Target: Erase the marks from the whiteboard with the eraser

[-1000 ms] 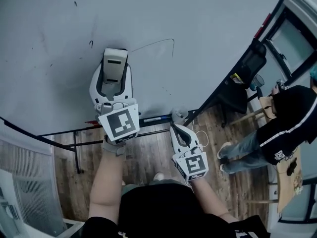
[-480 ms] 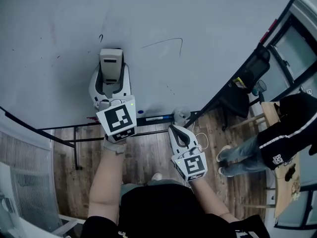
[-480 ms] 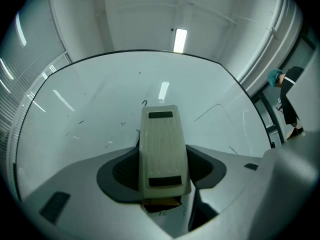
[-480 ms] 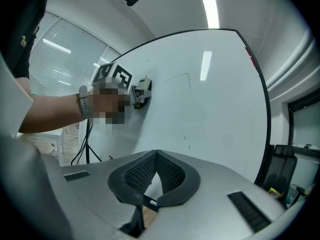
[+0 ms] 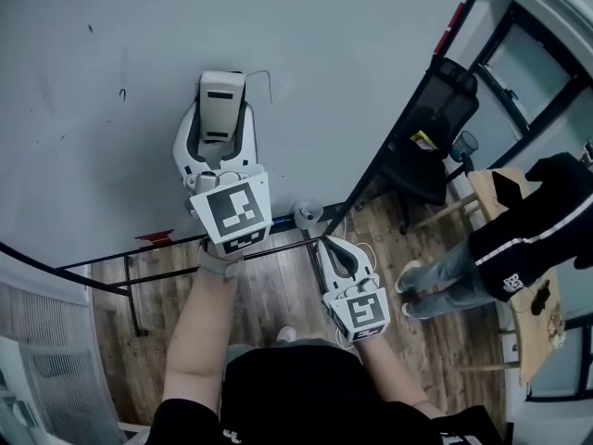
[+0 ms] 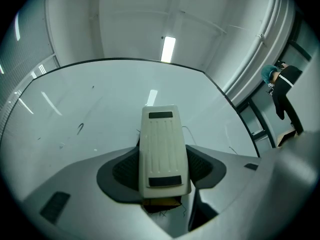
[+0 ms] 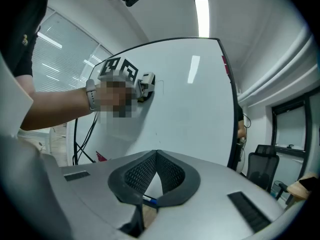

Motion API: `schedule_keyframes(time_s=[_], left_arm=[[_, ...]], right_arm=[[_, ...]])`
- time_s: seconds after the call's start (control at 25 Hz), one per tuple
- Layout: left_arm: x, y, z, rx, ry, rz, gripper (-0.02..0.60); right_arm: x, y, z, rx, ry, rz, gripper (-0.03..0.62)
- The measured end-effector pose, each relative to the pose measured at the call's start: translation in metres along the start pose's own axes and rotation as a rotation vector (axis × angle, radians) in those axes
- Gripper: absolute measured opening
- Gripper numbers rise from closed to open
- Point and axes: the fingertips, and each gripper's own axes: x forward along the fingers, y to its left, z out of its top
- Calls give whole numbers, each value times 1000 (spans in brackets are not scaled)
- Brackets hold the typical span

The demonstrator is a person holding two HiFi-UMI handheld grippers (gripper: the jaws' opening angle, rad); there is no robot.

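Observation:
The whiteboard (image 5: 306, 54) fills the top of the head view. My left gripper (image 5: 220, 123) is shut on a cream eraser (image 5: 222, 109) and holds it flat against the board. A short end of a thin dark line (image 5: 263, 74) shows just right of the eraser's top. A small dark mark (image 5: 121, 93) lies to its left. The left gripper view shows the eraser (image 6: 162, 151) between the jaws, the small mark (image 6: 80, 129) at left and a faint line (image 6: 189, 131) at right. My right gripper (image 5: 341, 248) hangs shut and empty below the board's lower edge.
A red marker (image 5: 153, 237) lies on the board's tray. A black office chair (image 5: 431, 128) stands right of the board. A person in dark clothes (image 5: 528, 221) stands on the wooden floor at the far right. The board's black frame (image 5: 389, 146) runs diagonally.
My left gripper has slid the eraser rightward along the board, onto the long thin line. Only that line's right end still shows. The right gripper has hardly moved.

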Motion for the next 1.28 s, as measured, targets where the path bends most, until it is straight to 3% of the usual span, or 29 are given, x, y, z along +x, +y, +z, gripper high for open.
schedule_keyframes(time_s=[0.4, 0.6, 0.84, 1.0, 1.28], left_arm=[[40, -101, 39, 1, -48, -171, 267], [44, -114, 42, 7, -51, -183, 267], [33, -72, 47, 66, -74, -114, 265], [16, -22, 33, 35, -74, 11, 265], [-16, 54, -20, -15, 43, 130, 265]], right_arm=[[-36, -60, -3, 8, -16, -124, 26], [-44, -74, -7, 33, -18, -152, 27], [-29, -62, -7, 36, -18, -97, 26], [-12, -38, -6, 35, -17, -26, 26], [14, 6, -5, 13, -8, 90, 26]])
